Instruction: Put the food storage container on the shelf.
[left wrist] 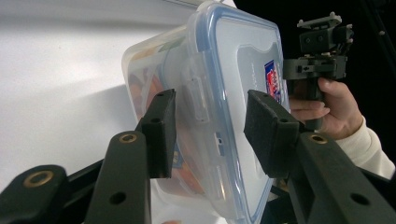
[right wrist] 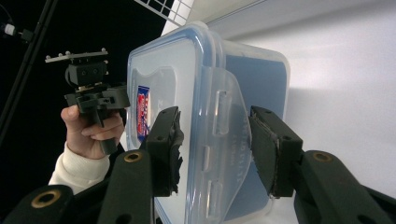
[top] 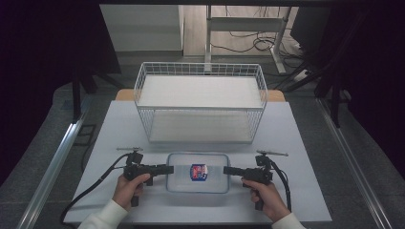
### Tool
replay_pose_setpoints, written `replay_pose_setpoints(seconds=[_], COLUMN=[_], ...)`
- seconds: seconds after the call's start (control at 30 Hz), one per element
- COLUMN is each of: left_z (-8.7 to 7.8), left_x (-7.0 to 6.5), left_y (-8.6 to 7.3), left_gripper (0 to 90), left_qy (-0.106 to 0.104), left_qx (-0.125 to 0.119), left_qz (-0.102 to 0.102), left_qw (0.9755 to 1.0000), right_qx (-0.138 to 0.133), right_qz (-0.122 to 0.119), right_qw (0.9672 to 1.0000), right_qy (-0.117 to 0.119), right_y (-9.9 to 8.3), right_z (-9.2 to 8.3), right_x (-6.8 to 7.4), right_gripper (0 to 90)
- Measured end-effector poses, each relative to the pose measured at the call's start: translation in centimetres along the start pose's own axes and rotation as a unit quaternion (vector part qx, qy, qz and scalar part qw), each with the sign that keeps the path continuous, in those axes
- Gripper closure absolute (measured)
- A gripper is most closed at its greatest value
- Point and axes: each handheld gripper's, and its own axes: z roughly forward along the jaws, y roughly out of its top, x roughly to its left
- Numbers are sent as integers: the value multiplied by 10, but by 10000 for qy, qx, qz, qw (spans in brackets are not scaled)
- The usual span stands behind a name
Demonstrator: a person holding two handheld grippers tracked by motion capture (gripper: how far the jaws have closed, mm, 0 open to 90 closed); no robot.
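High view: both hands come in low and level, the left tool (top: 168, 169) and right tool (top: 226, 170) pointing at each other with the clear rectangular plastic box with a blue-rimmed snap lid (top: 197, 172) between them on the white tabletop (top: 119, 124). The left tool's jaws straddle the box's near end clasp; whether they touch it is hard to tell. The right tool's jaws pinch the opposite flap. The white wire basket (top: 200, 102) stands beyond both tools.
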Motion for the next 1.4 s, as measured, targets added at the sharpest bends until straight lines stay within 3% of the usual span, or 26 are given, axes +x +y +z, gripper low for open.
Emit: replay_pose_setpoints(seconds=[0.4, 0.7, 1.13, 1.4], left_z=[-8, -11, -15, -23], left_x=[-9, -13, -22, -36], left_y=[0, 3, 12, 29], left_gripper=[568, 580, 580, 580], left_qy=[-21, -234, -233, -213], left_qx=[-114, -234, -234, -304], left_qz=[42, 11, 260, 460], left_qw=[9999, 9995, 9991, 9983], right_qx=[-29, -165, -283, -381], right_qz=[-29, -201, -510, -687], right_qw=[9999, 9995, 9983, 9969], right_qy=[160, 175, 95, 88], right_y=[-2, 5, 15, 27], right_z=[-1, -9, -15, -22], right_x=[2, 12, 26, 40], right_gripper=[546, 546, 544, 544])
